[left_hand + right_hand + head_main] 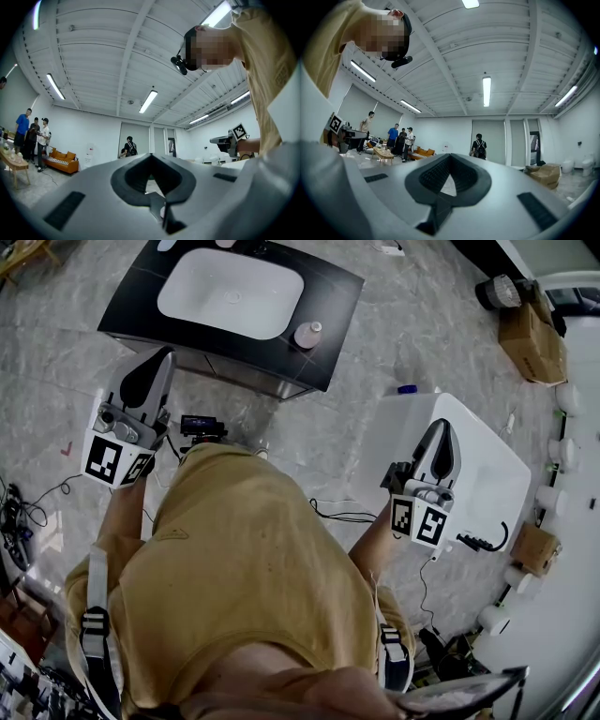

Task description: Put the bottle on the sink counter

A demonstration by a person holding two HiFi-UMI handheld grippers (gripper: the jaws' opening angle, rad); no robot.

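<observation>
Bottle point(307, 335) upright on counter point(131, 310), near its right edge. Left gripper point(161, 360) at counter's front edge, jaws closed, empty. Right gripper point(439, 432) well right of counter, jaws closed, empty.

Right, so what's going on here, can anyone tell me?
A person stands holding the left hand-held gripper and the right hand-held gripper, both shut and empty. A bottle stands on the sink counter, beside the basin. Neither gripper is touching it.
</observation>
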